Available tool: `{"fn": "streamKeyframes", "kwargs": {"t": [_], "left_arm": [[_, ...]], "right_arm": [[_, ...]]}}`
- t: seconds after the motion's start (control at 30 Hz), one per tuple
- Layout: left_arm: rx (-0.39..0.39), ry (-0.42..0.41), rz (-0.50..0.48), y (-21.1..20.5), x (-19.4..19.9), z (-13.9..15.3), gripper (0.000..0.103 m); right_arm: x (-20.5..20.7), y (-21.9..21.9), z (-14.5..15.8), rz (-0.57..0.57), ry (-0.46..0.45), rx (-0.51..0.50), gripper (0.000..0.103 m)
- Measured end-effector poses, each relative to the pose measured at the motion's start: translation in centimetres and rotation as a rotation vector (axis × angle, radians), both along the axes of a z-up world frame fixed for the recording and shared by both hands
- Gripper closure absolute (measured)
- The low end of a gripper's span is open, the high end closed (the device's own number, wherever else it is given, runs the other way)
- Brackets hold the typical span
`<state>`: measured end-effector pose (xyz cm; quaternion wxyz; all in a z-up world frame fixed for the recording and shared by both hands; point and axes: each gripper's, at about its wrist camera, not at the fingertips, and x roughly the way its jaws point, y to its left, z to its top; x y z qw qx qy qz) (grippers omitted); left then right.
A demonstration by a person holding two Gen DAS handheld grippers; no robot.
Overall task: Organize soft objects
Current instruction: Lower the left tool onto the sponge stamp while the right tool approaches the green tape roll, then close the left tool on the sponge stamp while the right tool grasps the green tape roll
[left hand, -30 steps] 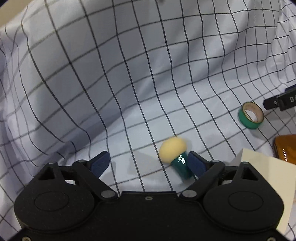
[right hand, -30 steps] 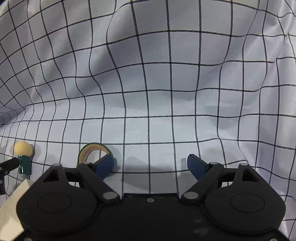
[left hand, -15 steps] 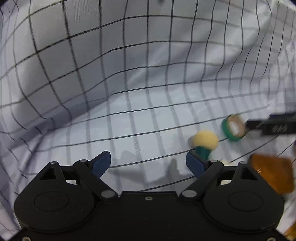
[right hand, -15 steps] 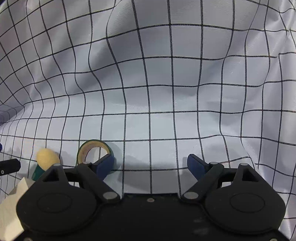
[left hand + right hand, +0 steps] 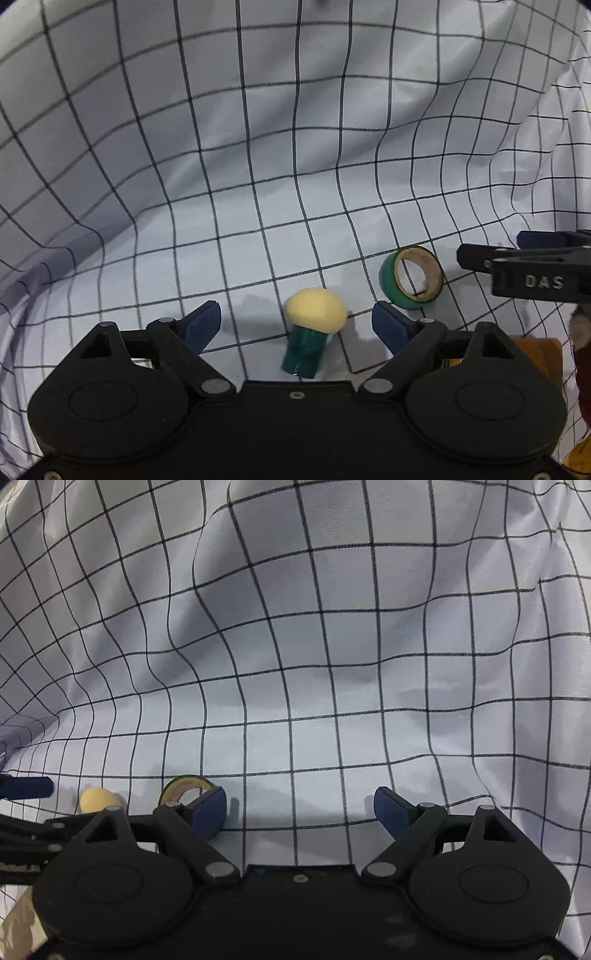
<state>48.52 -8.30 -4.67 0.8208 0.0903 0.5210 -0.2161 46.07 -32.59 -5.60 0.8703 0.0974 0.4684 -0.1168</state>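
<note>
The left gripper has its jaws wide apart, and the sponge applicator, yellow head on a green handle, lies on the cloth between them; the pads do not touch it. Just beside its right pad lies the green tape roll on its side. The right gripper also has wide jaws with only the checked cloth between them; the tape roll is partly hidden behind its left pad.

The letters "DAS" stand in raised print on the black side of the right claw, seen from the left wrist. Nothing else is legible.
</note>
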Motion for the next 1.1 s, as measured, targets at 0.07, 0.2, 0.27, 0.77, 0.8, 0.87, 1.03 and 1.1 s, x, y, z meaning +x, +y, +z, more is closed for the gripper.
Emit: {"fn": "streamKeyframes", "kwargs": {"t": [0.07, 0.2, 0.27, 0.77, 0.8, 0.87, 1.03, 1.1], "left_arm": [[0.005, 0.015, 0.007, -0.4, 0.2, -0.5, 0.018], [0.018, 0.024, 0.025, -0.7, 0.6, -1.4, 0.034], [0.011, 0.039, 0.044, -0.8, 0.8, -1.8, 0.040], [-0.058, 0.053, 0.061, -1.0, 1.2, -1.9, 0.057], [-0.061, 0.052, 0.063, -1.0, 1.2, -2.1, 0.061], [-0.068, 0.033, 0.081, -0.8, 0.9, -2.0, 0.064], [-0.072, -0.040, 0.139, 1.2, 0.5, -0.5, 0.065], [-0.074, -0.064, 0.165, 2.2, 0.5, 0.2, 0.065]], "right_arm": [[-0.5, -0.3, 0.2, -0.001, -0.014, -0.002, 0.016], [-0.9, -0.5, 0.6, 0.004, -0.048, 0.006, 0.016], [-1.4, 0.0, 1.0, 0.017, -0.077, -0.025, 0.015], [-0.5, 0.0, 1.4, 0.019, -0.058, 0.062, 0.029], [-0.7, 0.1, 1.4, 0.023, -0.060, 0.053, 0.029], [-0.6, 0.5, 1.5, 0.037, -0.065, 0.030, 0.028], [-0.5, 2.4, 1.8, 0.098, -0.068, -0.001, 0.028], [-0.5, 3.4, 1.7, 0.122, -0.063, -0.010, 0.028]]}}
